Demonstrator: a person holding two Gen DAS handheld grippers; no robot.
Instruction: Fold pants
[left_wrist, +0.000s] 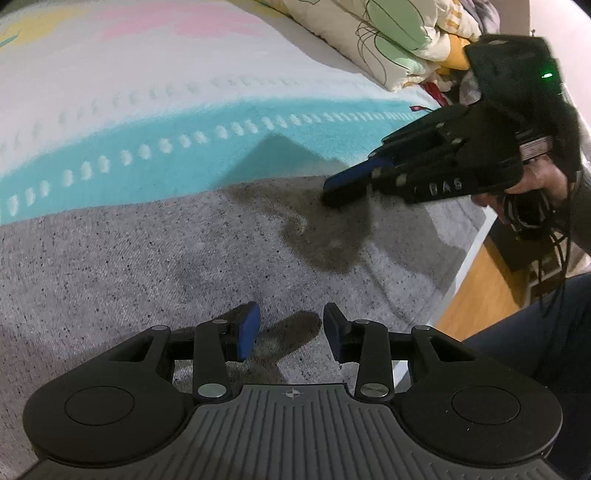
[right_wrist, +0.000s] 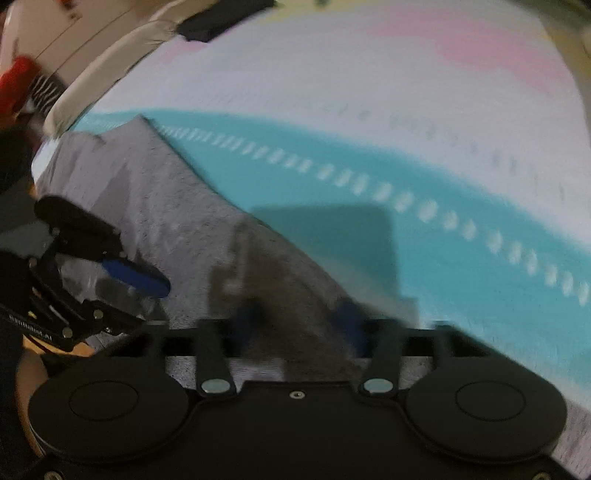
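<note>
pants: we see the grey speckled pants (left_wrist: 155, 258) lying flat on the bed, covering its near part beside the bed's edge; in the right wrist view the same cloth (right_wrist: 173, 206) runs diagonally, its far edge crossing the teal band
left gripper: our left gripper (left_wrist: 290, 332) hangs just above the grey cloth, fingers spread, nothing between the blue pads (left_wrist: 248, 330); its shadow falls on the fabric under it. In the right wrist view it (right_wrist: 147, 291) shows at the left, over the pants
right gripper: in the left wrist view our right gripper (left_wrist: 347, 186) comes in from the right, tip down at the cloth near the pants' far edge, dark shadow right under it. In its own view the fingers (right_wrist: 245, 325) are blurred but stand apart with grey cloth showing between them (right_wrist: 299, 328); we can't tell if the tips touch the fabric
bed cover: white bedspread (left_wrist: 110, 92) with a teal band (left_wrist: 147, 122), a row of white raised dots, and pale pink patches further back
behind: folded floral quilt (left_wrist: 388, 33) piled at the far right corner of the bed
beside bed: wooden floor (left_wrist: 476, 291) past the bed's right edge
</note>
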